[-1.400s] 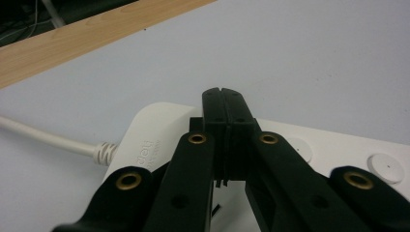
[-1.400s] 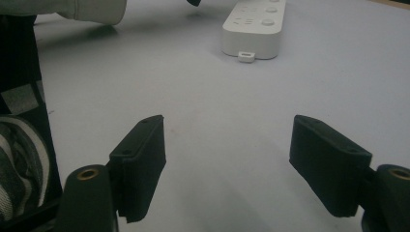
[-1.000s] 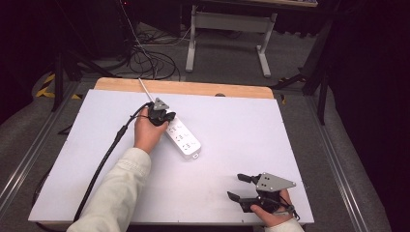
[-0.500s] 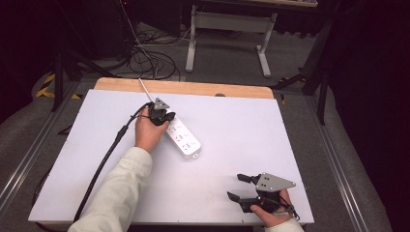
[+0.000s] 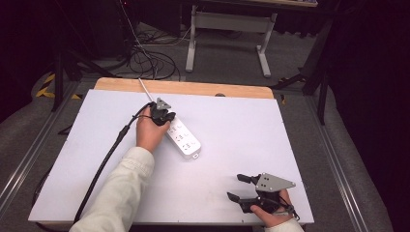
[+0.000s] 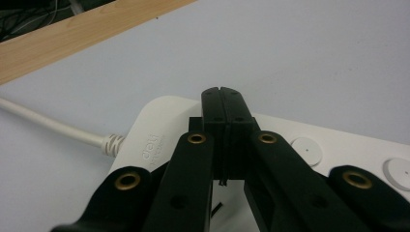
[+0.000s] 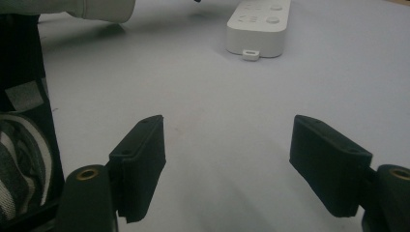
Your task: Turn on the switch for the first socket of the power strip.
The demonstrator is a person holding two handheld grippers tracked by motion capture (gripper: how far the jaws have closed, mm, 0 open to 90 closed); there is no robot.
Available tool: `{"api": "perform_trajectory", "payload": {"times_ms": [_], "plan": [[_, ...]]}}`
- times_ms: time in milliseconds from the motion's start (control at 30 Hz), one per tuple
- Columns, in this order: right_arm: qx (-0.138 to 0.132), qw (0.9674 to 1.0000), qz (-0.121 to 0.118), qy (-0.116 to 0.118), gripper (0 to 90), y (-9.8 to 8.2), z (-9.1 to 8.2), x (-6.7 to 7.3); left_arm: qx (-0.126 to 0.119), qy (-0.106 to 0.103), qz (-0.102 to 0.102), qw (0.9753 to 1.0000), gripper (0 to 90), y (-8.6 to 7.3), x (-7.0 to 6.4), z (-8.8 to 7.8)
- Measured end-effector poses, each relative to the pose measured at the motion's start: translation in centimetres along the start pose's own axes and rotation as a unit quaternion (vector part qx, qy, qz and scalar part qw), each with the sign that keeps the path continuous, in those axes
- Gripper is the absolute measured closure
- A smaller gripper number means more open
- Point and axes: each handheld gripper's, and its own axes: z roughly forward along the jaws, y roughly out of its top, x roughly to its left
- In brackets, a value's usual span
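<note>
We see the left hand-held gripper (image 6: pixel 224 92), jaws pressed together, tip over the cord end of the white power strip (image 5: pixel 183 138). The right hand-held gripper (image 7: pixel 227 164), jaws spread and empty, rests on the tabletop (image 5: pixel 232 121), the strip well ahead of it.

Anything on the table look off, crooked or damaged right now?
Nothing damaged or spilled. The power strip lies diagonally on the table, its cord trailing off the far edge. The left gripper, shut, sits over its cord end.
</note>
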Motion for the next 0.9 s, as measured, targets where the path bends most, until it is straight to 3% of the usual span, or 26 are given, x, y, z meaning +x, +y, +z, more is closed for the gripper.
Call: {"api": "perform_trajectory", "payload": {"times_ms": [433,733,767,833,900], "plan": [[0.0,1.0,0.001,0.001,29.7,-0.04,-0.08,0.02,0.0,0.0,0.001,1.0,90.0,0.05,0.15,0.11],[0.0,1.0,0.0,0.0,29.6,-0.07,-0.15,0.07,0.006,-0.006,-0.011,0.9999,90.0,0.13,0.19,0.13],[0.0,1.0,0.001,0.0,29.5,-0.09,-0.17,0.05,0.008,-0.008,-0.014,0.9998,90.0,0.19,0.27,0.1],[-0.002,1.0,0.002,-0.001,29.5,-0.07,-0.2,0.05,-0.003,-0.034,-0.014,0.9993,90.0,0.32,0.45,0.05],[-0.003,1.0,0.001,-0.001,29.5,-0.03,-0.21,0.06,-0.003,-0.035,-0.018,0.9992,90.0,0.45,0.48,-0.05]]}}
